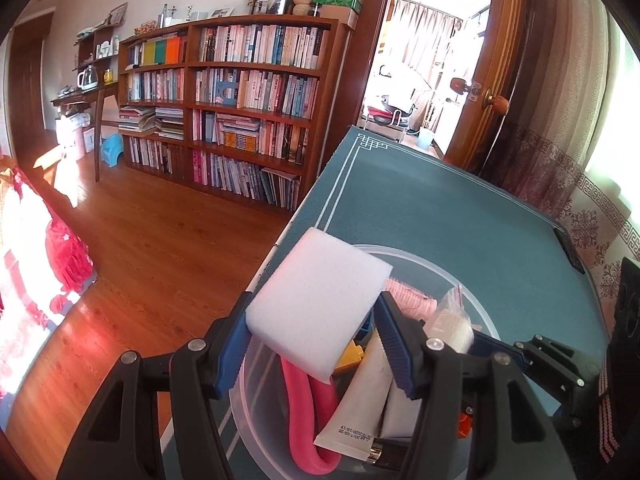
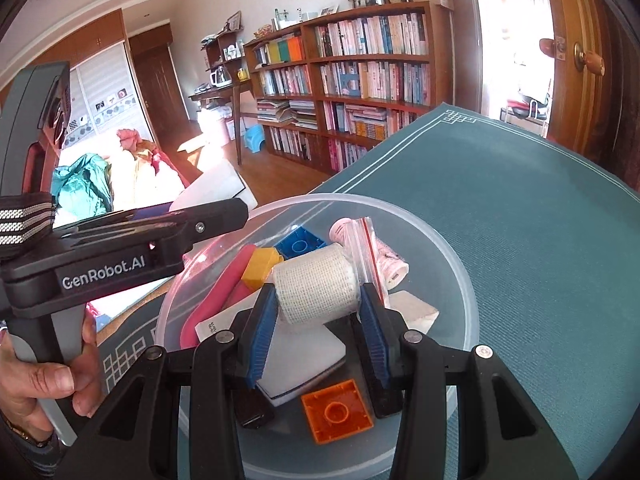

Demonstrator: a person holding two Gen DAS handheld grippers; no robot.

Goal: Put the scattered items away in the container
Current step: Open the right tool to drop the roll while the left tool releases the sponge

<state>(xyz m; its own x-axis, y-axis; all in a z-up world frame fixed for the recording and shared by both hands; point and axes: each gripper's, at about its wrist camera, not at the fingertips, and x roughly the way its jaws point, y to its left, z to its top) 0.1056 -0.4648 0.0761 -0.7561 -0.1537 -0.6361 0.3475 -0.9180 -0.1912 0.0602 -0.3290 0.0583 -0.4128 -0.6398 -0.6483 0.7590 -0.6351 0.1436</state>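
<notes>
**Both jaws loaded over the tub**

Living room with a big wooden bookcase (image 1: 224,112) along the far wall and a wood floor (image 1: 132,264), all well beyond the jaws. Nearer in is the tabletop (image 2: 540,216) under a teal mat with white border lines.

On it, right below both sets of jaws, sits the round clear plastic container (image 2: 464,280), already pretty full.

The left gripper (image 1: 316,320) has its jaws spread fairly wide and clamped on a white sponge block (image 1: 316,296), held up above the container's rim. Under it there's a pink foam curler (image 1: 304,420) and a white tube (image 1: 360,396).

The right gripper (image 2: 318,316) is pinching a roll of white gauze bandage (image 2: 316,288), jaws about half open around it, hanging over the middle of the container. Just below those jaws lies an orange brick (image 2: 336,410); ahead of them a yellow block (image 2: 262,266), a blue brick (image 2: 300,244) and a small zip bag (image 2: 366,248).

A hand (image 2: 44,376) grips the left gripper's handle off to the left.
</notes>
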